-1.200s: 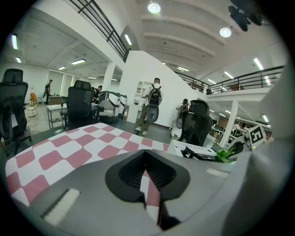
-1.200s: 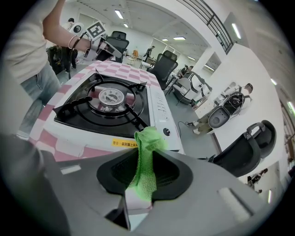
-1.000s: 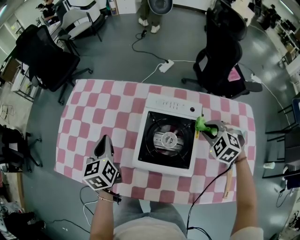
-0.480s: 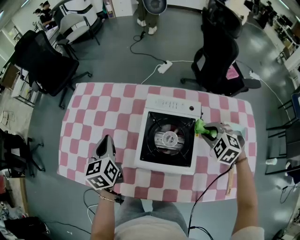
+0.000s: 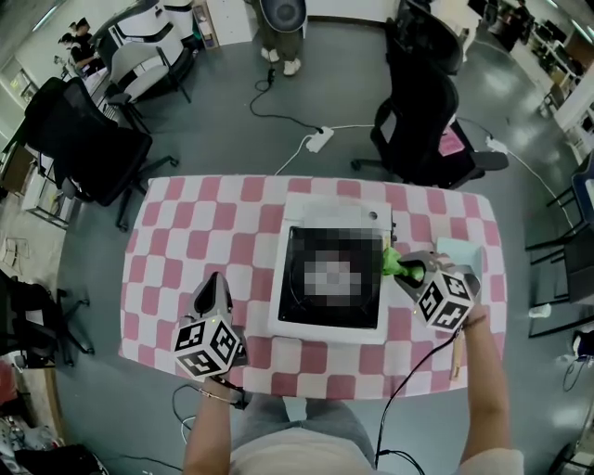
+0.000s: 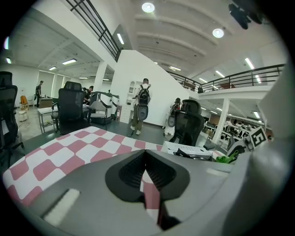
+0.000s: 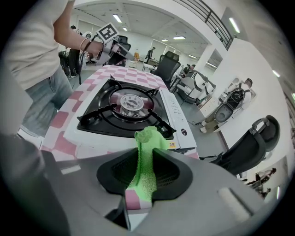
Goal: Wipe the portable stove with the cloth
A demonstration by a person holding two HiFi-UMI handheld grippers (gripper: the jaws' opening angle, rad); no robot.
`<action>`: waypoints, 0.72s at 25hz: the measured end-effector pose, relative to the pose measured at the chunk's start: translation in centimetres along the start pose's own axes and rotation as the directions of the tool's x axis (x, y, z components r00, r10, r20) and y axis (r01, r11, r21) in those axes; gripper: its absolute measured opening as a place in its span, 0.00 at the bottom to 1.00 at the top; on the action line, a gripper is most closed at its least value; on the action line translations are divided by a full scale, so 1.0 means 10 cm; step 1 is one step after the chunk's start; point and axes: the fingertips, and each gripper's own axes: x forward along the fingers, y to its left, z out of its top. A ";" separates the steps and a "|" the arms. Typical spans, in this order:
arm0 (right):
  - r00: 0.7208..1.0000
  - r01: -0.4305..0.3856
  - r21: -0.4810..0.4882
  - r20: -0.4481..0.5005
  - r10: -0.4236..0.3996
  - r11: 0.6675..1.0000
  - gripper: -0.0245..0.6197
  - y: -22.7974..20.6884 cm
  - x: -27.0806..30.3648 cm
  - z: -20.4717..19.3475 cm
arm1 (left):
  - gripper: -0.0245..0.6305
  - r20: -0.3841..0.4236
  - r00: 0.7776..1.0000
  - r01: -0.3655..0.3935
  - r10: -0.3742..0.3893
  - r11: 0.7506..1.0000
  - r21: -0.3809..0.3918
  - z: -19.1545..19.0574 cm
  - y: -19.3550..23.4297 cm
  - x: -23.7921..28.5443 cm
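Observation:
The portable stove is white with a black burner top and stands right of the table's middle. It also shows in the right gripper view and the left gripper view. My right gripper is at the stove's right edge, shut on a green cloth. The cloth stands up between the jaws, its tip over the stove's near rim. My left gripper rests on the table left of the stove. Its jaws are shut with nothing in them.
A pink-and-white checked cover lies over the table. A pale blue thing lies behind my right gripper and a wooden stick near the front right edge. Black office chairs stand beyond the table. A person stands farther off.
The right gripper with the cloth stays at the stove's right edge, shifted only slightly. The left gripper has kept its place. The head camera has drifted a little.

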 end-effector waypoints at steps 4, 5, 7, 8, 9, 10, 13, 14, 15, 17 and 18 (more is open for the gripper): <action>1.000 -0.007 0.012 -0.002 0.007 1.000 0.18 0.07 -0.02 0.00 | 0.04 -0.001 1.000 0.014 -0.014 1.000 0.009 0.02 -0.03 -0.01; 1.000 -0.007 0.012 -0.002 0.007 1.000 0.18 0.09 -0.03 0.00 | 0.04 -0.002 1.000 0.017 -0.017 1.000 0.011 0.02 -0.04 -0.01; 1.000 -0.007 0.012 -0.002 0.007 1.000 0.18 0.11 -0.04 0.01 | 0.04 -0.003 1.000 0.024 -0.024 1.000 0.015 0.04 -0.05 -0.02; 1.000 -0.008 0.013 -0.004 0.008 1.000 0.18 0.13 -0.05 0.01 | 0.04 -0.003 1.000 0.028 -0.028 0.999 0.018 0.04 -0.06 -0.02; 1.000 -0.009 0.014 -0.005 0.010 1.000 0.18 0.14 -0.05 0.01 | 0.04 -0.003 1.000 0.031 -0.031 0.999 0.020 0.05 -0.07 -0.02; 1.000 -0.010 0.016 -0.005 0.010 1.000 0.18 0.16 -0.06 0.01 | 0.04 -0.003 0.999 0.034 -0.034 0.999 0.021 0.05 -0.07 -0.02; 1.000 -0.013 0.022 -0.003 0.013 1.000 0.18 0.23 -0.07 0.01 | 0.04 -0.004 0.999 0.042 -0.042 0.999 0.026 0.05 -0.08 -0.02; 1.000 -0.014 0.025 -0.003 0.014 1.000 0.18 0.25 -0.08 0.01 | 0.04 -0.005 0.999 0.045 -0.045 0.999 0.026 0.05 -0.08 -0.02; 1.000 -0.014 0.027 -0.004 0.015 1.000 0.18 0.28 -0.09 0.01 | 0.04 -0.006 0.999 0.048 -0.048 0.999 0.026 0.06 -0.09 -0.01; 1.000 -0.017 0.030 -0.004 0.017 0.999 0.18 0.32 -0.10 0.01 | 0.04 -0.007 0.998 0.056 -0.056 0.998 0.025 0.06 -0.11 0.00; 1.000 -0.018 0.031 -0.005 0.018 0.999 0.18 0.35 -0.11 0.01 | 0.04 -0.008 0.998 0.060 -0.060 0.998 0.026 0.06 -0.12 0.00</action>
